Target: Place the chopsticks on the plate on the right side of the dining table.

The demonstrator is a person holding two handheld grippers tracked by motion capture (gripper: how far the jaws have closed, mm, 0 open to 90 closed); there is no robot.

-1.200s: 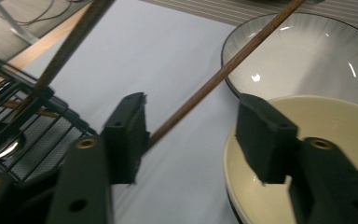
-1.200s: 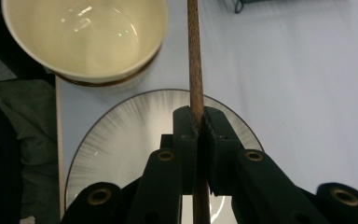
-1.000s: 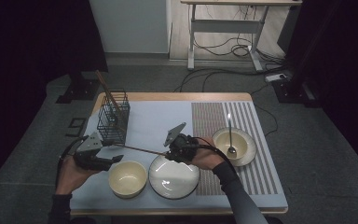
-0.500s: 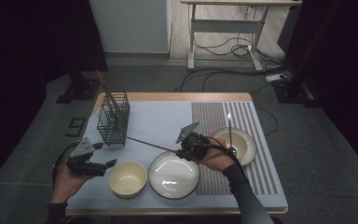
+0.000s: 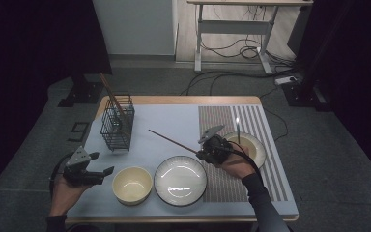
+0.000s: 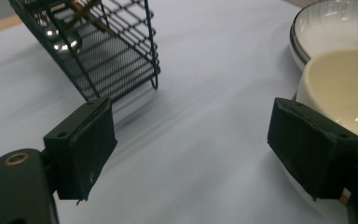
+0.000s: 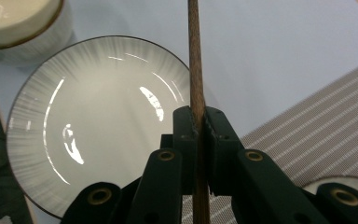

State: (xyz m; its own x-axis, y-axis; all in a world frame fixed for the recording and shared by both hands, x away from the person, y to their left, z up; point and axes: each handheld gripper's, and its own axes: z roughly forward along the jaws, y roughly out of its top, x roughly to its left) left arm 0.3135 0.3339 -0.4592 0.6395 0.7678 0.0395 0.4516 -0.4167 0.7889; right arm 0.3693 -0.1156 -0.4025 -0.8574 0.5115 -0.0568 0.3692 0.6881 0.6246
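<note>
My right gripper is shut on a brown chopstick that points up-left over the blue mat. In the right gripper view the chopstick runs between the closed jaws of the right gripper, above the white plate. My left gripper hovers at the table's front left, beside the cream bowl. Its jaws have just been opening and the left gripper stands open with nothing between its pads. The wire basket holds other chopsticks.
A white plate sits front centre. A small plate with a spoon rests on the striped mat at right. In the left gripper view the basket is ahead and the cream bowl is at right.
My right gripper has moved right with the chopstick, toward the small plate. My left gripper has drawn back to the front left and its jaws stand wider.
</note>
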